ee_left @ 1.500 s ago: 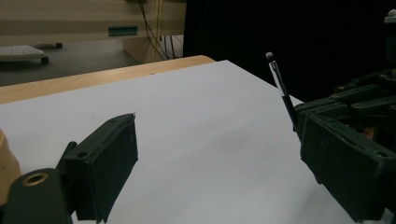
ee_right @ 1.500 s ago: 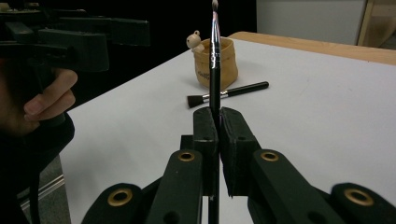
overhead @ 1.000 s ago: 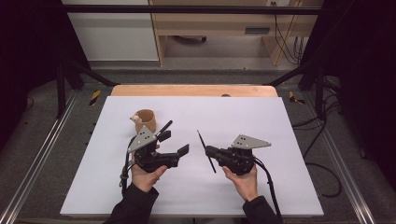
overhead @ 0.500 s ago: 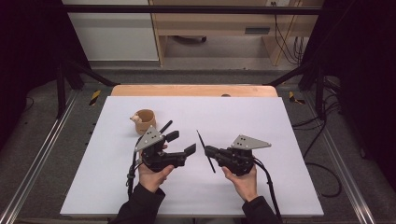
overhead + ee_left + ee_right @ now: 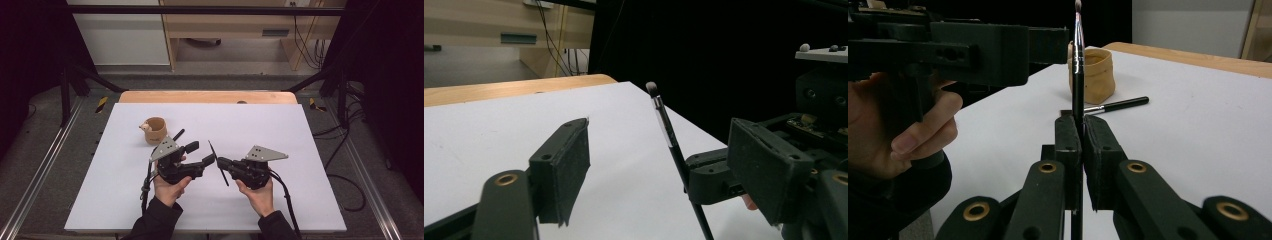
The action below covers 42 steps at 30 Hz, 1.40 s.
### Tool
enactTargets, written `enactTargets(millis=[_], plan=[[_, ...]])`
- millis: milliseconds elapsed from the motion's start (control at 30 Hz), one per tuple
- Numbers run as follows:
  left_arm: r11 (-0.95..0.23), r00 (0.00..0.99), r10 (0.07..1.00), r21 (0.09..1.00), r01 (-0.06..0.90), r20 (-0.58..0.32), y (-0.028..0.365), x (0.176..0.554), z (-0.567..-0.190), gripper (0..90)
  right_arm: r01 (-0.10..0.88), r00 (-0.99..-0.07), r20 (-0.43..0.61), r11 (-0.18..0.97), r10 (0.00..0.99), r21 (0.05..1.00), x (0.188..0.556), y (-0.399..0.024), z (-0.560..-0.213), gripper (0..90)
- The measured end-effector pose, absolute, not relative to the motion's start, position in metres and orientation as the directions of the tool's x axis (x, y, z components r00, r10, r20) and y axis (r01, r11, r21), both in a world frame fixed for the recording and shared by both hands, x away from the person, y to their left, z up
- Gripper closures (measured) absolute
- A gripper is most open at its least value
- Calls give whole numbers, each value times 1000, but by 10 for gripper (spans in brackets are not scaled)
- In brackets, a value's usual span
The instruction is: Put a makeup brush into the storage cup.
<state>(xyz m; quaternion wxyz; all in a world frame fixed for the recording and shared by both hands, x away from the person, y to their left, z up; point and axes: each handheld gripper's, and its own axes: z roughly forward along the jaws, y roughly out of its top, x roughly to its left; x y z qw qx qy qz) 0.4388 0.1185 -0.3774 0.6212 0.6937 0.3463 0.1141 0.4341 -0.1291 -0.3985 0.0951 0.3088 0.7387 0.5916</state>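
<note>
My right gripper (image 5: 1075,132) clamps brush (image 5: 1077,65); left gripper (image 5: 659,170) apart, closing, nothing gripped. Right gripper view reveals second brush (image 5: 1118,105) beside cup (image 5: 1096,75), half hidden from above.

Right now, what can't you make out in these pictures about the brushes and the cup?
- Held brush: in the right gripper view its lower handle is hidden between the shut pads of the right tool.
- Cup: inside hidden by its own wall in the high view; the small figure on its rim is too small to identify.
- Second brush on the table: its head sits behind the held brush.
- Left tool: cut off by the bottom edge.
</note>
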Motion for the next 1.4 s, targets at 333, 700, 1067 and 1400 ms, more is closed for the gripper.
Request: enactTargets(millis=[333, 700, 1067, 1400], plan=[[25, 736, 609, 935, 354, -295, 113, 441, -383, 359, 341, -795, 222, 113, 564, 933, 433, -127, -400, 858], [45, 737, 591, 926, 376, -328, 110, 440, -384, 501, 338, -798, 221, 112, 561, 935, 433, -126, -400, 858], [56, 733, 580, 915, 399, -355, 108, 440, -387, 614, 334, -802, 219, 113, 556, 936, 432, -124, -400, 857], [62, 730, 575, 909, 413, -371, 107, 439, -388, 711, 329, -805, 216, 113, 553, 937, 432, -124, -400, 857]])
